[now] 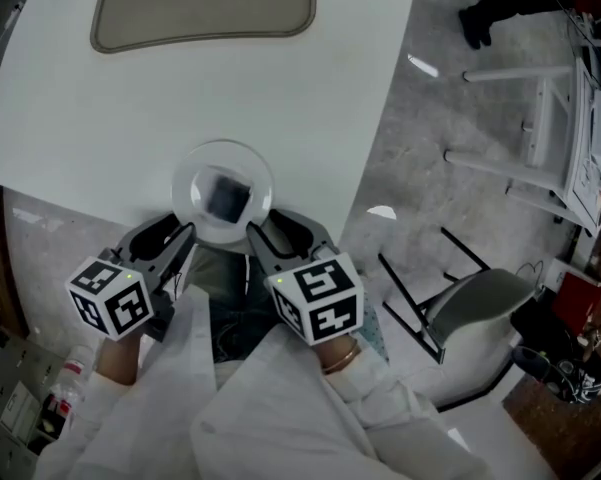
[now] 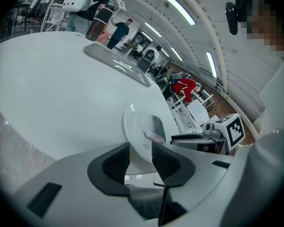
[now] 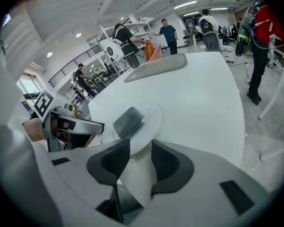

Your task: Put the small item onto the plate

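A clear round plate [image 1: 195, 173] sits at the near edge of the white table [image 1: 100, 118], and a small dark square item [image 1: 226, 198] lies on it. My left gripper [image 1: 183, 238] is at the plate's near-left rim and my right gripper [image 1: 260, 236] at its near-right rim. In the left gripper view the jaws of the left gripper [image 2: 141, 154] stand apart, with the plate [image 2: 128, 126] and the item [image 2: 154, 126] just beyond. The right gripper [image 3: 141, 151] is also open, looking at the plate [image 3: 153, 122] and the item [image 3: 128, 121]. Neither holds anything.
A grey oval tray [image 1: 205, 8] lies at the table's far side. To the right, on the floor, stand a grey chair [image 1: 480, 303] and a white rack [image 1: 540, 138]. People stand beyond the table [image 3: 169, 32]. My white sleeves fill the near foreground.
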